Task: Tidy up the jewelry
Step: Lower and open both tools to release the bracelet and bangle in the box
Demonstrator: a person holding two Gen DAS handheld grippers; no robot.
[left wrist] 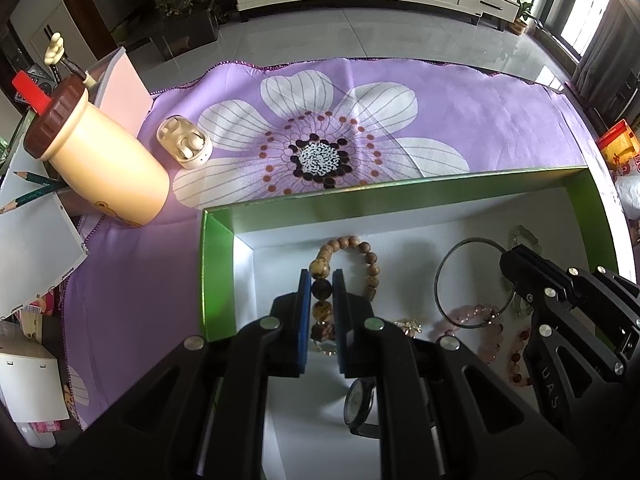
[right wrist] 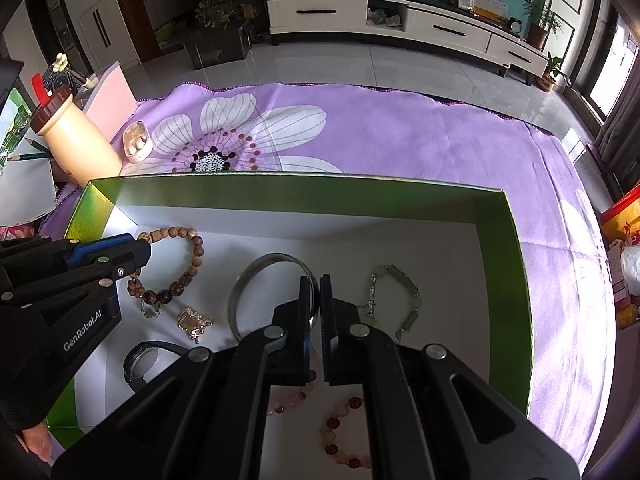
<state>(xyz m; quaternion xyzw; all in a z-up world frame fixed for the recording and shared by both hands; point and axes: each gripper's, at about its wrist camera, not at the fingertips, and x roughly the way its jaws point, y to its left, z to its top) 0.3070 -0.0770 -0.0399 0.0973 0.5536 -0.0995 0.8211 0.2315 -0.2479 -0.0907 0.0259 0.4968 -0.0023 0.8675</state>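
A green box with a white floor sits on a purple flower cloth that covers the surface. All the jewelry lies inside the box.

The left gripper reaches into the left part of the box. Its jaws are pulled in close around the wooden bead bracelet, squeezing the big dark beads between the blue pads. The rest of the bracelet lies in a loop on the white floor.

The right gripper is near the middle of the box. Its jaws are almost closed and pinch the rim of the silver bangle, which rests flat.

Just right of the bangle lies a pale green bracelet. A small gold charm sits beside the bangle on the other side, and a watch lies near the front. Pink and red bead bracelets lie under the right gripper.

Outside the box, a cream bottle with a brown cap stands by an open earbud case.
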